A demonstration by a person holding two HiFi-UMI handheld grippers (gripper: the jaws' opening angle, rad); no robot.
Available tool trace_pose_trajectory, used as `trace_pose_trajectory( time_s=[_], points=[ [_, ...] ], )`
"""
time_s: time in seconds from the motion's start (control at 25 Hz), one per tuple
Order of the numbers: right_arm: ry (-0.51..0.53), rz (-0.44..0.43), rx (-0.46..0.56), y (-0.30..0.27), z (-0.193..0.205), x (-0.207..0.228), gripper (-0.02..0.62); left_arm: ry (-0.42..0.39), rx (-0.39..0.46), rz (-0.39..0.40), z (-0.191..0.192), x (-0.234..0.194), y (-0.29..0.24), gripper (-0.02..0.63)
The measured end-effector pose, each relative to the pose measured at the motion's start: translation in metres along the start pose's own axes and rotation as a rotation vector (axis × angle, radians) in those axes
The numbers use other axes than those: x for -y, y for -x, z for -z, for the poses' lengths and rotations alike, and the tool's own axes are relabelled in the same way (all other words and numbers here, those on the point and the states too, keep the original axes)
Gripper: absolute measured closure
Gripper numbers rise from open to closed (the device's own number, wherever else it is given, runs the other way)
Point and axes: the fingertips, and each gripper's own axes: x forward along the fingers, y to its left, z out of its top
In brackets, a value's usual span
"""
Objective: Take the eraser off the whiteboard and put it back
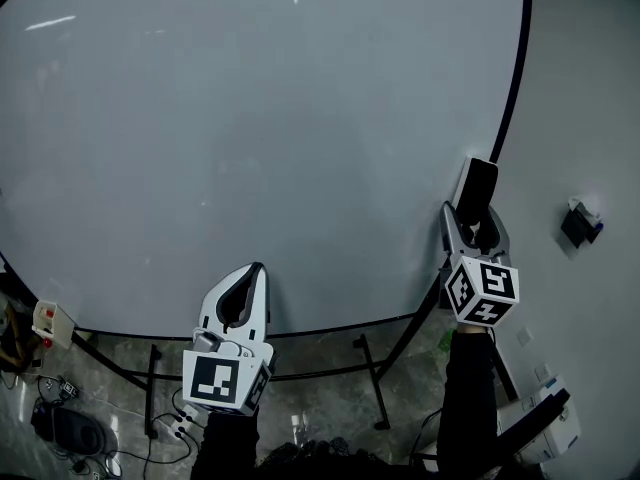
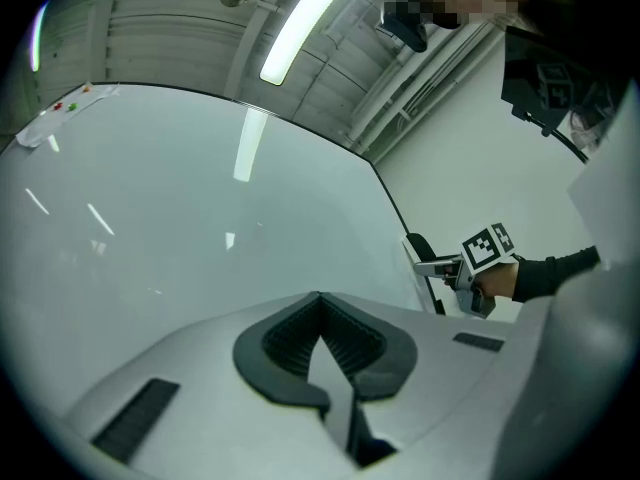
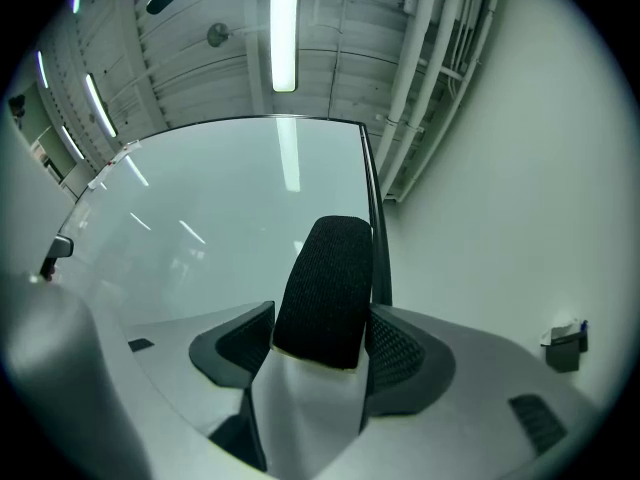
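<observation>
Head view: one eraser [image 1: 477, 188] in right hand-held gripper [image 1: 473, 218].

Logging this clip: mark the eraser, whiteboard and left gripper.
eraser [image 3: 325, 288], right gripper view, its black felt face.
whiteboard [image 1: 250, 118], head view, bare middle.
left gripper [image 1: 259, 268], head view, tips of its shut tongs.
</observation>
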Motion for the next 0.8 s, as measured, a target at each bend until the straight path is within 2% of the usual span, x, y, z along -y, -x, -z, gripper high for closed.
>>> trace_pose_trajectory(
  time_s=[0.28, 0.52, 0.8],
  points=[
    [0.014, -0.028, -0.026, -0.010, 0.011, 0.006, 0.304, -0.036, 0.001, -0.025, -0.007, 0.012, -0.003, 0.600],
    [-0.013, -0.056, -0.006, -0.013, 0.015, 0.006, 0.304, -0.057, -0.022, -0.041, -0.004, 0.016, -0.007, 0.600],
    [-0.017, -0.095, 0.014, -0.004, 0.013, 0.008, 0.302, -0.060, -0.020, -0.024, -0.004, 0.031, -0.017, 0.600]
  ],
)
